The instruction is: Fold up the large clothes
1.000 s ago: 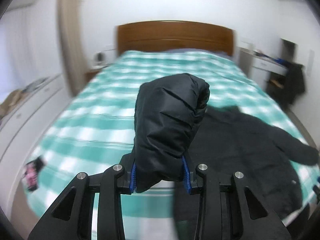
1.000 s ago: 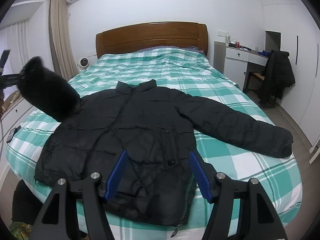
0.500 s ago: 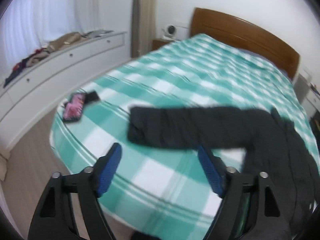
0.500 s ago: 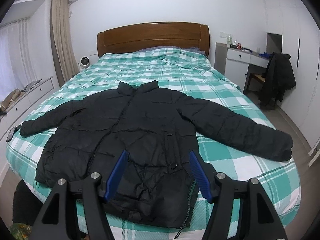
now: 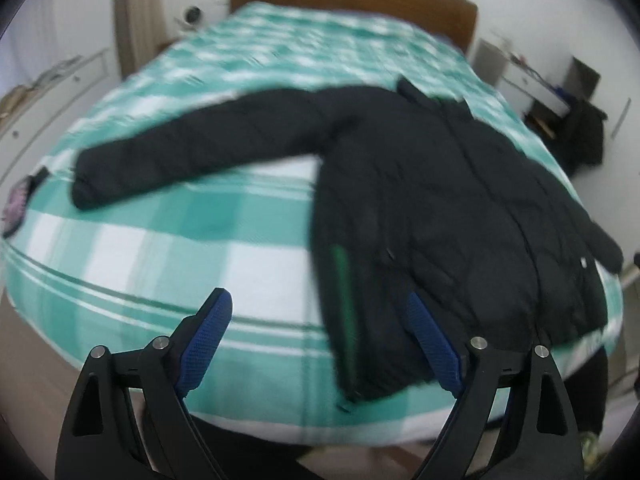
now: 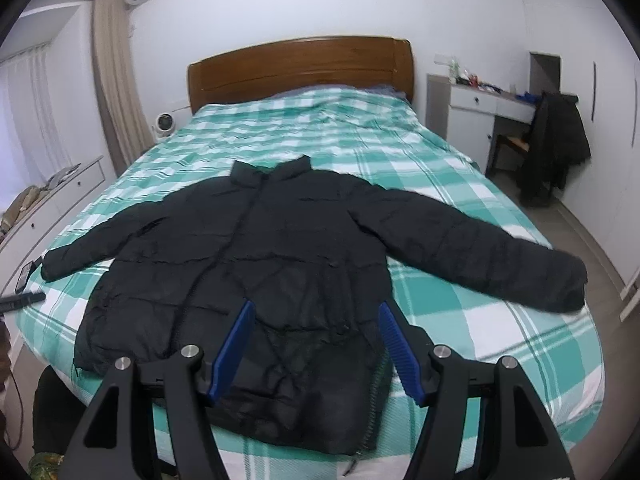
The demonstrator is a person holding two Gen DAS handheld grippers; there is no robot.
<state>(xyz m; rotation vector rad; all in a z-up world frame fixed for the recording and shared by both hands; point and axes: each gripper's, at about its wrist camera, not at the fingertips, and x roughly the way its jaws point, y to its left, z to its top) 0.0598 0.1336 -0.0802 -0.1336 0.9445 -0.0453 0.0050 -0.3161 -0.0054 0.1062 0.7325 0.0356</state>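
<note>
The black jacket lies flat, front up, zipped, across the foot half of the bed, collar toward the headboard, both sleeves spread out to the sides.

Going left to right in the right wrist view: a phone sits at the bed's left edge, just beside the left cuff; then the jacket body w/ its zip down the middle; then the right sleeve reaching toward the far corner.

Left gripper: jaws wide apart and have just been opening, nothing between them; it hovers over the hem corner on the jacket's left side. Left wrist view is blurred, so whether a pad brushes the fabric there is hard to say. Right gripper: jaws partly open, empty, above the hem near the zip.

Handling, as a judgement: puffy quilted shell, so soft, light for its bulk, prob. slick and springy; folds likely puff back up. Best holds look like the cuffs first, to bring each sleeve across the chest, then hem corners or shoulder seams, pinching a full bunch of padding, not just the outer skin.
</note>
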